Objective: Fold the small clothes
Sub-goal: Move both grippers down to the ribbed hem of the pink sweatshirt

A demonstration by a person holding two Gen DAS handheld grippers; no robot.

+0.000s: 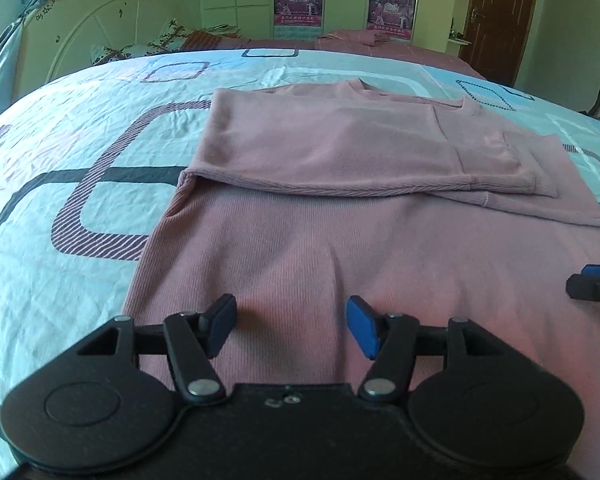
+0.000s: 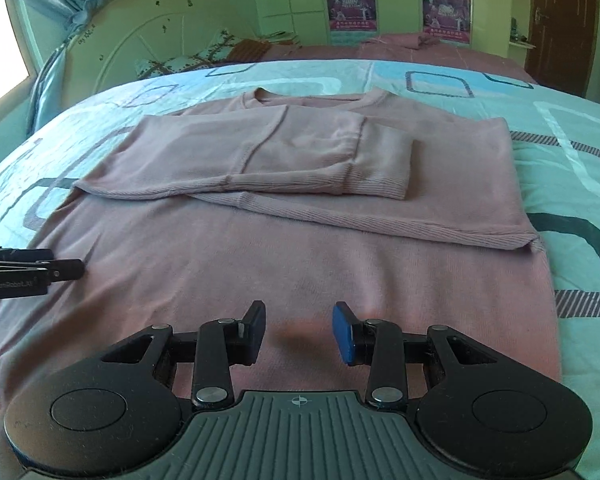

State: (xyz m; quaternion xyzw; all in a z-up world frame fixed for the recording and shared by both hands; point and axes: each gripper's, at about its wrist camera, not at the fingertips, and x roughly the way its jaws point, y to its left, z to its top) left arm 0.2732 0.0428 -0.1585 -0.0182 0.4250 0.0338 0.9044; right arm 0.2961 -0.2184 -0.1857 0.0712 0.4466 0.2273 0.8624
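Watching both wrist views, I have the left gripper (image 1: 292,326) and the right gripper (image 2: 299,330) low over the near hem area of the pink sweater (image 2: 260,264), each with its 2 fingers spread wide and nothing between them. The sweater lies flat on the patterned bedspread (image 1: 80,128), neck away from me, both sleeves (image 2: 268,152) already folded across the chest.

My worry is the grab: if either side pinches only the top layer of knit, the lift would pull front from back and bunch the fabric. Taking uneven bites, or raising 1 side sooner, would likely skew the fold and slide the stacked sleeves out of place. I could also catch the bedspread under the hem.

Further off stand a white headboard (image 2: 148,40), a pillow (image 2: 204,58), wardrobe doors with 2 posters (image 2: 350,4) and a brown door (image 2: 560,20). Nothing lies between the grippers and the cloth.
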